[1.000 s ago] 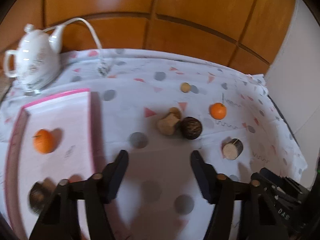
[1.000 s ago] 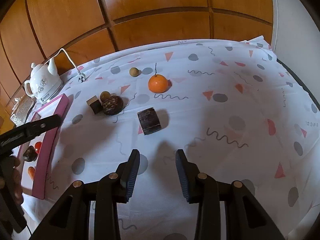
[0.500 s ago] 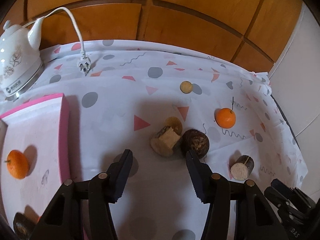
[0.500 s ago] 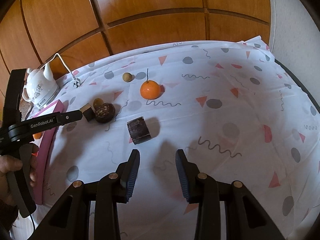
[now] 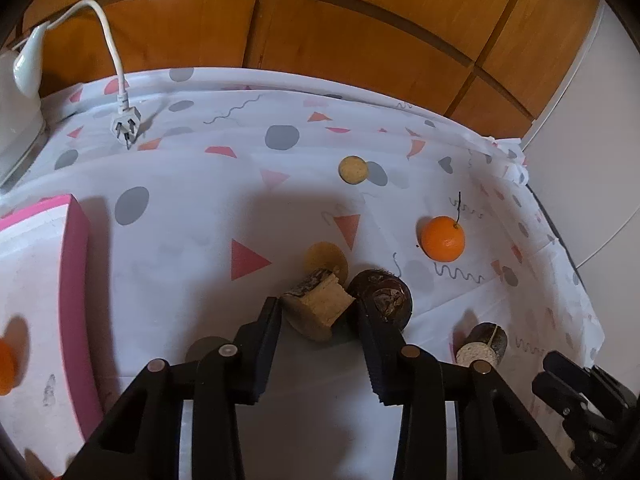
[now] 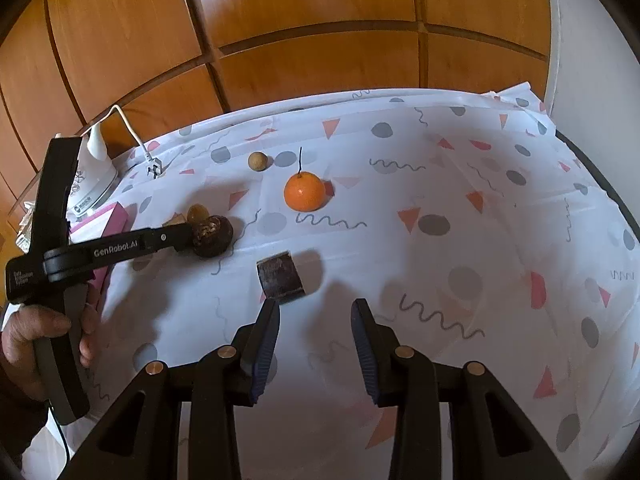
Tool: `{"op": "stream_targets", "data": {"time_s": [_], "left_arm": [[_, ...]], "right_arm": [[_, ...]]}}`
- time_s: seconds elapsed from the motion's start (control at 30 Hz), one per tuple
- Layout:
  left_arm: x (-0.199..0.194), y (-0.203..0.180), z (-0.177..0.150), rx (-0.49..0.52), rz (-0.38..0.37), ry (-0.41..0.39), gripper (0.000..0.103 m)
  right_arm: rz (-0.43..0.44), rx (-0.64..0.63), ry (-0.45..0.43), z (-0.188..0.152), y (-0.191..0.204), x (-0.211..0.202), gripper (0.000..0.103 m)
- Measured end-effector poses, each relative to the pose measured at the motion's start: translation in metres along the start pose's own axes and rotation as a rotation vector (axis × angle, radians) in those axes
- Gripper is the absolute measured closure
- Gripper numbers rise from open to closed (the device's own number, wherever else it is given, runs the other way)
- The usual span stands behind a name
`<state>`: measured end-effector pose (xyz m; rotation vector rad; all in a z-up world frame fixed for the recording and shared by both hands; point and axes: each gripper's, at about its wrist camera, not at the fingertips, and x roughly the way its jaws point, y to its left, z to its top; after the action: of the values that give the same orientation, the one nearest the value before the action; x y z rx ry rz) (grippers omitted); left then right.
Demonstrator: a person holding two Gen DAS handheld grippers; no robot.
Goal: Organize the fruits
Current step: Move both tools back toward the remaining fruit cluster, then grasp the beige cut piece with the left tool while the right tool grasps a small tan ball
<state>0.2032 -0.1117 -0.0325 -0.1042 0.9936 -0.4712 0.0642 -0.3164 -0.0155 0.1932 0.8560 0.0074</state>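
A table (image 6: 460, 184) covered in a white cloth with grey dots and pink triangles ran back to a wooden panelled wall, with its right edge dropping off beside a pale wall. The left tool (image 5: 318, 308) reached low over the cloth, its jaws set wide around a tan cut fruit chunk (image 5: 318, 306), one on each side; whether they pressed it could not be told. A dark round fruit (image 5: 386, 294) sat touching the chunk's right side, crowding the right jaw, and a small yellowish fruit (image 5: 325, 256) lay just behind. A pink-rimmed tray (image 5: 74, 280) stood to the left, holding an orange (image 5: 6, 368) at its near end. Open cloth lay between tray and chunk. Further right sat another orange with a stem (image 6: 304, 192), a small tan ball (image 6: 257, 161) behind it, and a dark cut cylinder (image 6: 280, 276). The right tool (image 6: 316, 316) hovered just short of that cylinder, jaws wide and empty, with bare cloth stretching to its right. A white kettle (image 6: 86, 184) and its plug (image 5: 126, 126) rested at the back left.
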Motion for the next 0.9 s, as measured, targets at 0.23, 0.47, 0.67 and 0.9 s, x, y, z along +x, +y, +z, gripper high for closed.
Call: {"op": "stream_targets", "data": {"time_s": [0.23, 0.47, 0.67, 0.9], "left_arm": [[-0.007, -0.003, -0.009, 0.032, 0.012, -0.012, 0.071], [-0.01, 0.002, -0.012, 0.005, 0.003, -0.014, 0.071], [-0.011, 0.011, -0.008, -0.059, 0.022, -0.024, 0.036], [-0.003, 0.012, 0.003, -0.088, 0.05, -0.026, 0.036]], "right_arm": [[0.011, -0.026, -0.011, 0.013, 0.008, 0.006, 0.066], [0.03, -0.073, -0.023, 0.03, 0.02, 0.012, 0.066], [0.035, -0.084, -0.022, 0.036, 0.023, 0.015, 0.066], [0.027, -0.089, -0.022, 0.043, 0.02, 0.019, 0.066]]}}
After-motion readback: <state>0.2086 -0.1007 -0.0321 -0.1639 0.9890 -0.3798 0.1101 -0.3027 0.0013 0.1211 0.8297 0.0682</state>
